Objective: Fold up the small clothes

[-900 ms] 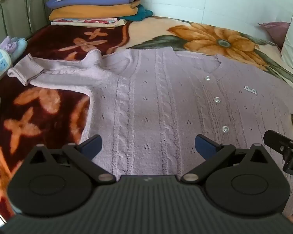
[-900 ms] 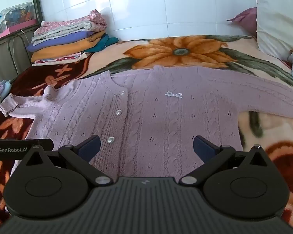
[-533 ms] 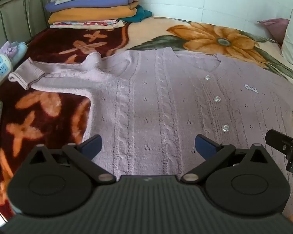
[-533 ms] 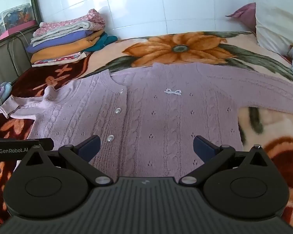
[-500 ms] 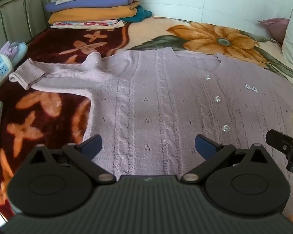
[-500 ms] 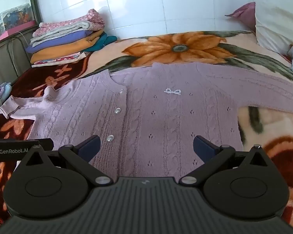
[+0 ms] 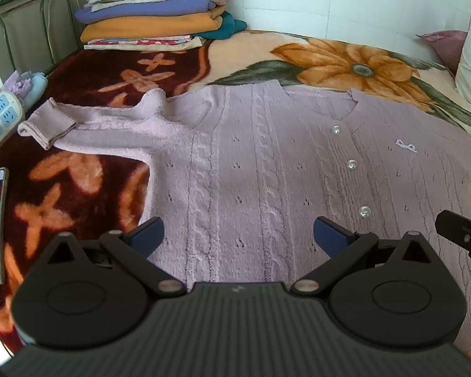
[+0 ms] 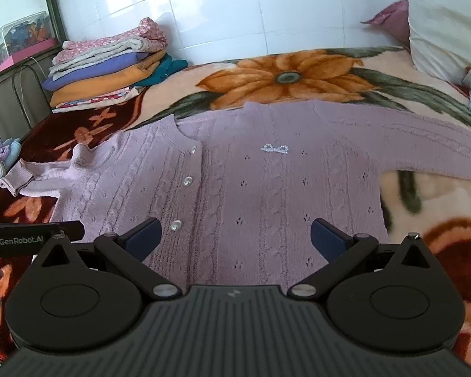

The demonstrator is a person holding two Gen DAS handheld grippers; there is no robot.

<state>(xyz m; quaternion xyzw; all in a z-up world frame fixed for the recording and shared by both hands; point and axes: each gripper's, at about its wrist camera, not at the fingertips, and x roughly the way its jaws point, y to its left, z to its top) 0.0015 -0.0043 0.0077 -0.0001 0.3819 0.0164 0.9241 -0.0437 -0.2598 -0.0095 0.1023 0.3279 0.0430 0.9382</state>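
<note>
Cardigan [image 7: 251, 169] lies flat beneath both wide-open grippers, untouched.

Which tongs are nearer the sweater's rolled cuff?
Left. The cuff lies ahead and left of the left tongs. The right tongs hover over the sweater's other half, past the buttons, with the cuff far off at the left edge.
</note>
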